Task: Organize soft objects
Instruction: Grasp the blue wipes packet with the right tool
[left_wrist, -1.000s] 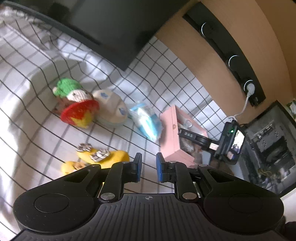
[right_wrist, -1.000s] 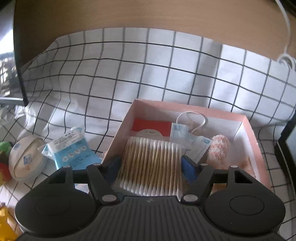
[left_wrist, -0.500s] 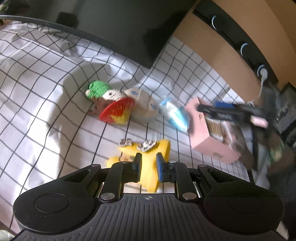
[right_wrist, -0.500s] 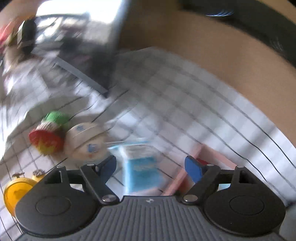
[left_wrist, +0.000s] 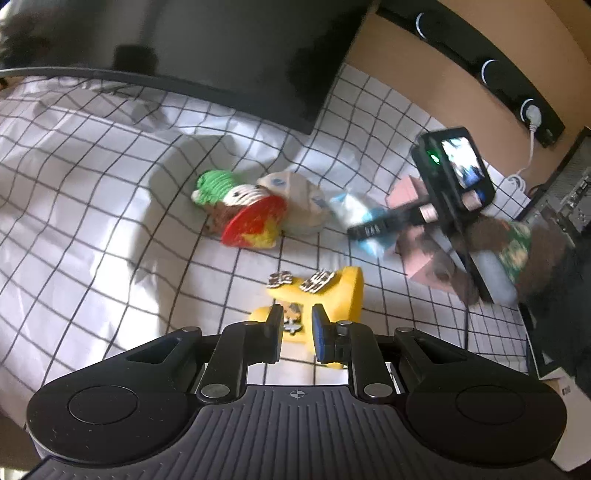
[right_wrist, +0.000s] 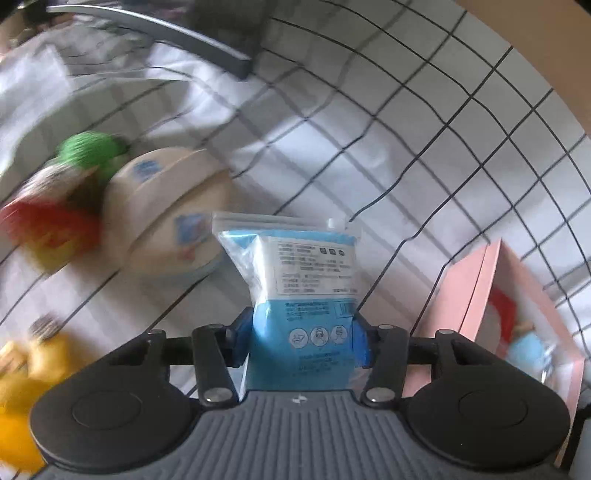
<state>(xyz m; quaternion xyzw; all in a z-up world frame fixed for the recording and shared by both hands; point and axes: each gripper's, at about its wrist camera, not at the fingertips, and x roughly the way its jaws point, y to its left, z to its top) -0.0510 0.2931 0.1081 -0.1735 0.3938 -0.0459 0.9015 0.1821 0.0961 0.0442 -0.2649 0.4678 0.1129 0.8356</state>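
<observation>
We judge the step in hand to be taking up the blue packet (right_wrist: 306, 295) with the right gripper (right_wrist: 301, 341) so that it can go into the pink box (right_wrist: 517, 314), which stands open at about three o'clock of the packet in the right wrist view. To do it well we would grip the packet low across its filled blue part, not by the clear sealed top, squeeze only enough to keep the soft bag from slipping, and lift straight before swinging toward the box, since the round beige pouch (right_wrist: 166, 218) lies just beside the packet at nine to ten o'clock and could be dragged along. The right gripper's jaws have just been closing, with the packet between them; its blue pads sit against both sides of the bag at a middling width, so we read it as holding the packet on the checked cloth (right_wrist: 406, 129). The left gripper (left_wrist: 297, 328) hangs over the yellow toy (left_wrist: 332, 291) with its jaws nearly together, and nothing appears pinched between them.
</observation>
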